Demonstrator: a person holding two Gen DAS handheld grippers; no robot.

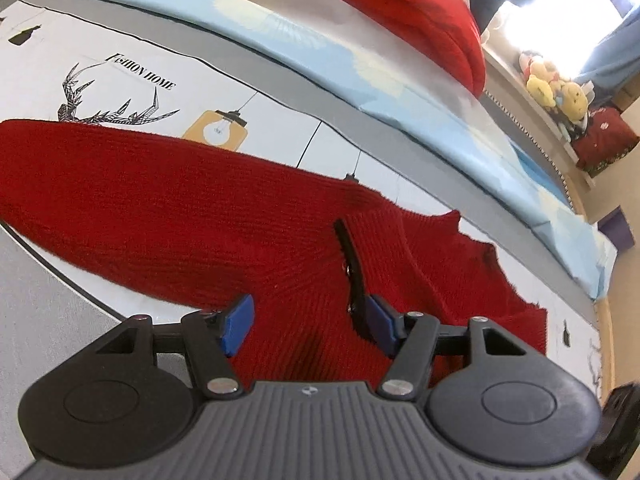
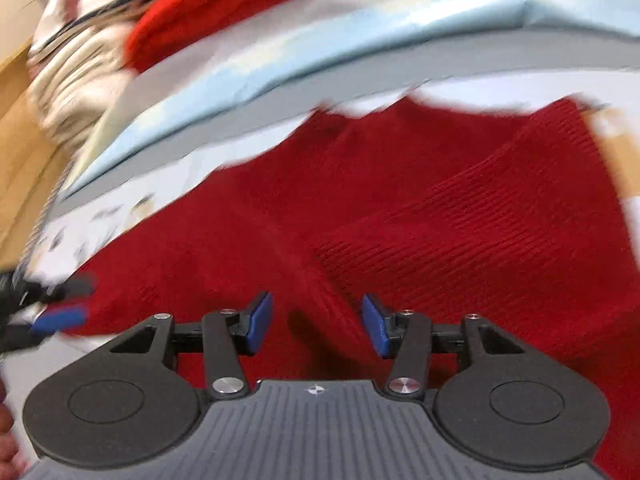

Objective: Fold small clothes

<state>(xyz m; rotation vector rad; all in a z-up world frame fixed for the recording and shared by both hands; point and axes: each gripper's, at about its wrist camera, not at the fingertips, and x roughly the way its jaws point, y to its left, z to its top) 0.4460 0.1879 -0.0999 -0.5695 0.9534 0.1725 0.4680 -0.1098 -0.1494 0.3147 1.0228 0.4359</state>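
On the left of the left wrist view, the printed bed cover [image 1: 132, 60] shows a black antler drawing, the words "FASHION HOME" and a yellow lamp print [image 1: 218, 130]. The red knitted garment [image 1: 168, 216] lies spread flat across this cover, reaching from the left edge to the lower right. The left gripper [image 1: 308, 326] hangs low over it with its blue pads spread apart, nothing between them; a thin black strip runs along the knit just beside the right pad. Farther back, a light blue quilt [image 1: 360, 64] lies along the bed with a bright red bundle [image 1: 424, 4] on top, and at far right, plush toys [image 1: 554, 88] sit on a ledge. In the blurred right wrist view, the right gripper [image 2: 317, 328] is likewise released, over the same red knit.
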